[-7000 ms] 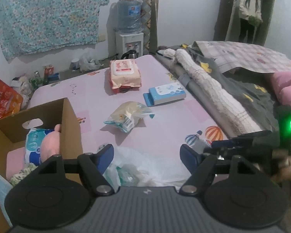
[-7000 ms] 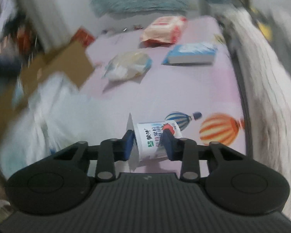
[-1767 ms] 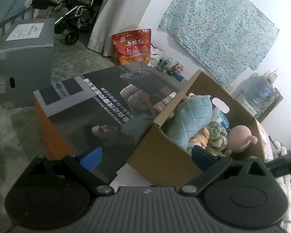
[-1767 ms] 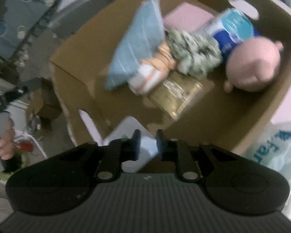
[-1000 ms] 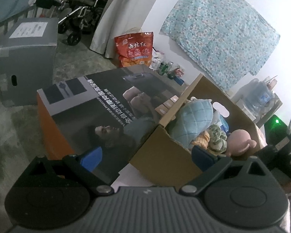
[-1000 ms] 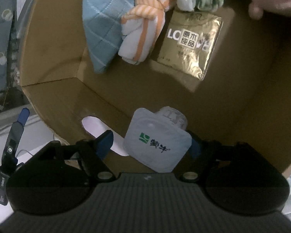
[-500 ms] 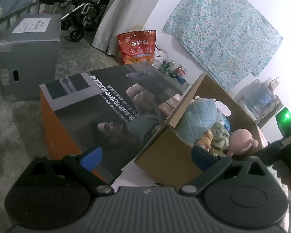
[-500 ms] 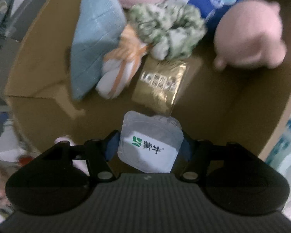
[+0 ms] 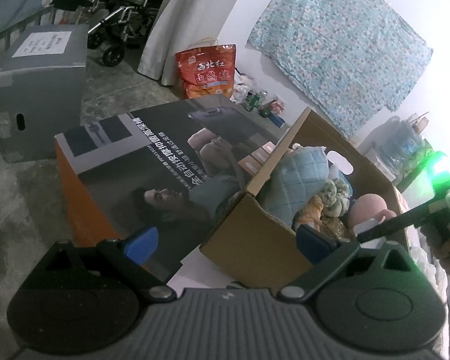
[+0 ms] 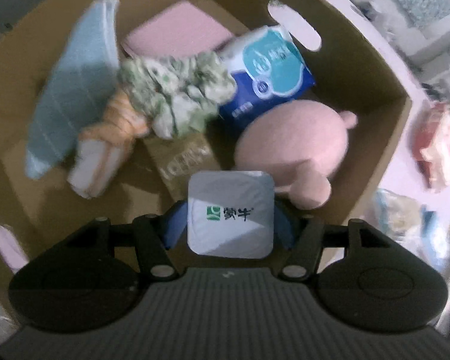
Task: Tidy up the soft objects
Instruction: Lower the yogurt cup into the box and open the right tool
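R fingers [image 10: 230, 220] steeply down over box [image 10: 372, 162]

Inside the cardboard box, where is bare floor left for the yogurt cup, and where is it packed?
Bare cardboard shows along the near wall of the box, left of the yogurt cup and below the striped cloth roll. The middle and far side are crowded: blue quilted cushion, green scrunchie, tissue pack, pink plush.
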`<state>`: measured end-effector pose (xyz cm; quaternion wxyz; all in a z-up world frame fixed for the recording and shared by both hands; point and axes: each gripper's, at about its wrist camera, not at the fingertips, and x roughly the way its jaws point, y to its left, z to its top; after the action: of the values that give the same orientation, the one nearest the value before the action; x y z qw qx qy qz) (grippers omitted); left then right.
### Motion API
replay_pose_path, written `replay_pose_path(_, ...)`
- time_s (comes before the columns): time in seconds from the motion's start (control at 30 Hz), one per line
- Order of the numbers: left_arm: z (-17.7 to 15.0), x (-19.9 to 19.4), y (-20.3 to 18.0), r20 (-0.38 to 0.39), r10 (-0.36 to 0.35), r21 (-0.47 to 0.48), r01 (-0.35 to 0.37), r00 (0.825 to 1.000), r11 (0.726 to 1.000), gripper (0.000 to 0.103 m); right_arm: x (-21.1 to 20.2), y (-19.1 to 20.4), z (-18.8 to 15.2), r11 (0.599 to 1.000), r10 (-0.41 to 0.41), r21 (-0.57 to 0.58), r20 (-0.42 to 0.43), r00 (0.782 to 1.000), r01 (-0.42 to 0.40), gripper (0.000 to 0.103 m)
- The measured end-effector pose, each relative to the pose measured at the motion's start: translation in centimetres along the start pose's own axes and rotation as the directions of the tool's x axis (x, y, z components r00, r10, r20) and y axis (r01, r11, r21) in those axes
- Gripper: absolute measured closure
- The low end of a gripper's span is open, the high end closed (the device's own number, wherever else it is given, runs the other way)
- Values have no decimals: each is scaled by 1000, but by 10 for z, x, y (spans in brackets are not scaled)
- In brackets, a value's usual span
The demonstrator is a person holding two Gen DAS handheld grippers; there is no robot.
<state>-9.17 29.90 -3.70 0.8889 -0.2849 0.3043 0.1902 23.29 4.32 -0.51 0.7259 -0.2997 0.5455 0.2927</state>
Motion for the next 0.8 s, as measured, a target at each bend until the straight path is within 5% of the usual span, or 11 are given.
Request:
replay_pose_path(0.3,1,-3,-10,7,-1,25,1,1000,1000,4,-55,-3,-7,999,-9,34,213,977,1,44)
replay_pose_path(0.4,3,-6,-16,16,-7,39,6,1000,999,4,-58,-12,-4,997,48,52,256,966,-63,43)
replay_pose_path(0.53,4,-8,-25,22,-14,58,13,1000,998,4,-54,-7,-14,993,117,8,209,971,-121,31)
replay_pose_path(0.63,3,-8,-31,12,-26,68,25,1000,997,4,-32,12,-19,995,53,-97,147,988,-39,21)
replay_pose_path(0.8,-1,-12,-33,8,-40,76,39,999,996,4,6,25,-17,981,-66,-181,55,996,75,29)
